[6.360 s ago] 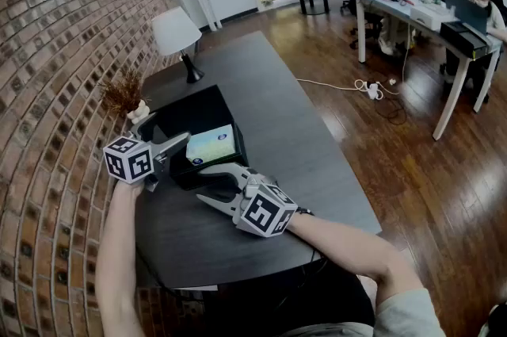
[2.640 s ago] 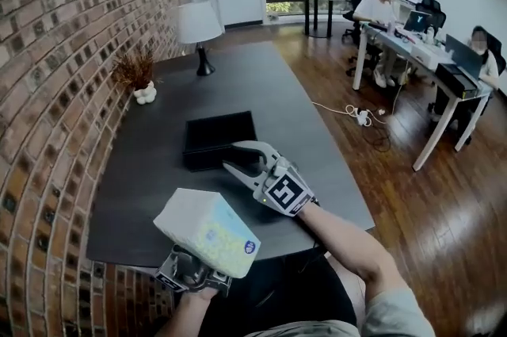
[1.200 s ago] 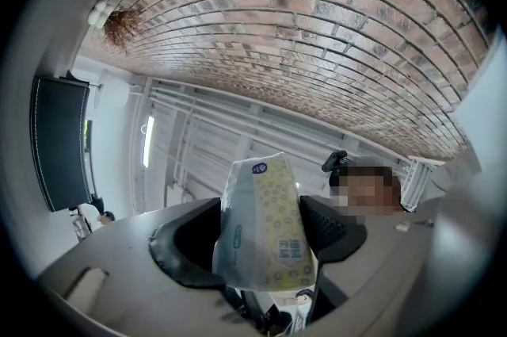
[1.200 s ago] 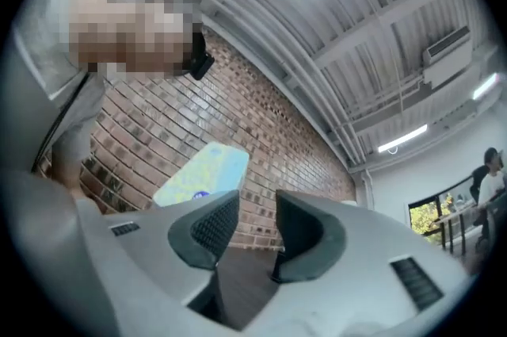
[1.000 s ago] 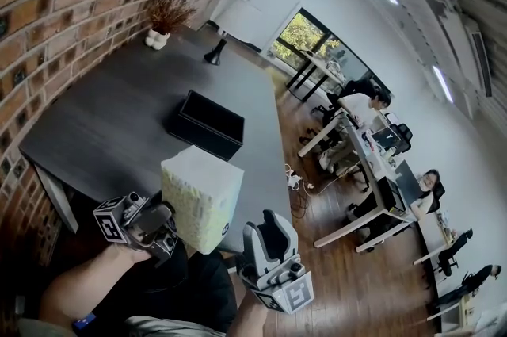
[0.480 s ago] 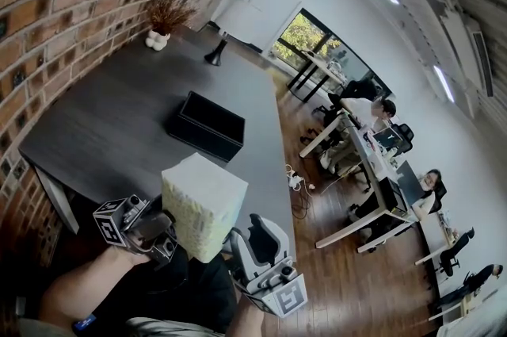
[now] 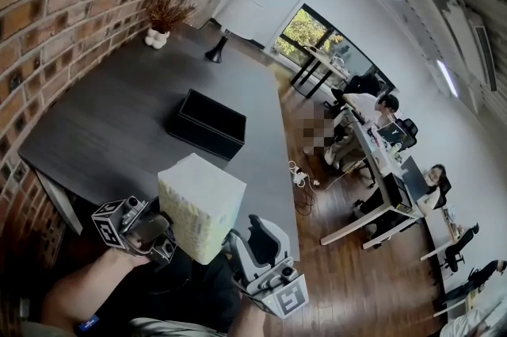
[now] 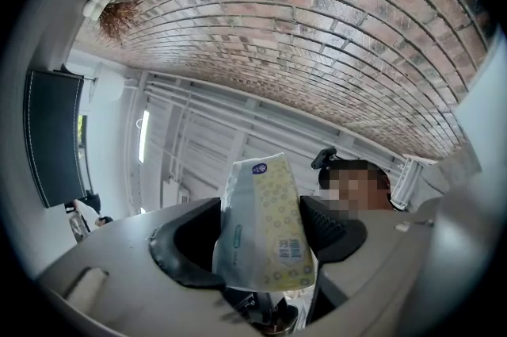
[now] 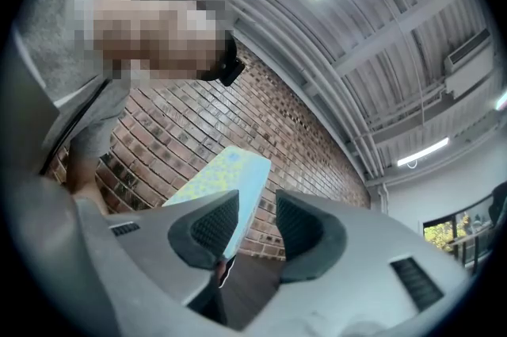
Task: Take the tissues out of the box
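The tissue pack, white with a yellow dotted pattern, is held up in the air close to my body, off the near end of the dark table. My left gripper is shut on the pack's lower end; in the left gripper view the pack fills the gap between both pads. My right gripper stands just right of the pack, open, with nothing between its fingers. In the right gripper view the pack shows behind the left finger. The black box sits on the table, and no tissue pack shows in it.
A brick wall runs along the table's left side. A dried plant in a white pot and a lamp stand at the table's far end. Desks with seated people and a floor power strip lie to the right.
The tissue pack was in the box at first and has since been lifted out toward my body. In the last second the right gripper has moved left, closer to the pack.
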The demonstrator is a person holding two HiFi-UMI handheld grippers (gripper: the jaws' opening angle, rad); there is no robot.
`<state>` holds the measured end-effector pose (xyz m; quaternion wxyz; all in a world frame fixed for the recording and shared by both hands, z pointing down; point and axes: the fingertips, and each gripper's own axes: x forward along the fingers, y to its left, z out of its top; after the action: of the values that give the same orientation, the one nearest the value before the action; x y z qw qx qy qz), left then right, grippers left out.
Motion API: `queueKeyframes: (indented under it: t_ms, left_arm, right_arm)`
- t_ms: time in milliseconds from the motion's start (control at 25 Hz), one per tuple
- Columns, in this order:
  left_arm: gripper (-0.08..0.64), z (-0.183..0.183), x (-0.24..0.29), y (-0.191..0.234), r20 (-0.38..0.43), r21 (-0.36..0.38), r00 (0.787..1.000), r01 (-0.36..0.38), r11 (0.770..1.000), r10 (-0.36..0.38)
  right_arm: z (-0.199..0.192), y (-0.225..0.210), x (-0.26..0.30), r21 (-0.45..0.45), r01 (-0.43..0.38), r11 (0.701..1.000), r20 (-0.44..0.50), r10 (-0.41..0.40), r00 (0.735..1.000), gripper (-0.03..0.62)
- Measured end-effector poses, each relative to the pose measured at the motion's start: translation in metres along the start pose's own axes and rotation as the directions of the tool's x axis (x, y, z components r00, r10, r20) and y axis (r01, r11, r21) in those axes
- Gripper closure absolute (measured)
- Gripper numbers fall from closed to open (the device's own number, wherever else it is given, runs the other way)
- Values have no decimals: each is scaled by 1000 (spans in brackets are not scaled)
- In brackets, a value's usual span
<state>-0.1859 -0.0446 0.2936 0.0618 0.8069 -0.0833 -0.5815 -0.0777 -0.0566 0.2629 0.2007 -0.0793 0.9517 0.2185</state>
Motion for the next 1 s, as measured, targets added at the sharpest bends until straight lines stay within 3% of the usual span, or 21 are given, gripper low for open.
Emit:
queueKeyframes:
  t_ms: [240, 400, 680, 1000]
  left_arm:
    - [239, 3, -6, -1, -5, 25, 1000, -17, 1000, 17]
    - [239, 2, -2, 3, -8, 90, 998, -66, 994, 67]
    - [241, 6, 16, 7, -75, 214, 988, -118, 970, 136]
    - [240, 3, 33, 15, -144, 280, 972, -137, 950, 183]
  right_arm:
    - [-8, 2, -1, 6, 5, 1000, 7, -5, 1000, 446]
    - [-8, -9, -10, 10, 6, 1000, 12, -7, 1000, 446]
    - [-8, -21, -17, 46, 21, 999, 34, -23, 999, 446]
    - [1, -30, -24, 37, 32, 999, 78, -34, 996, 446]
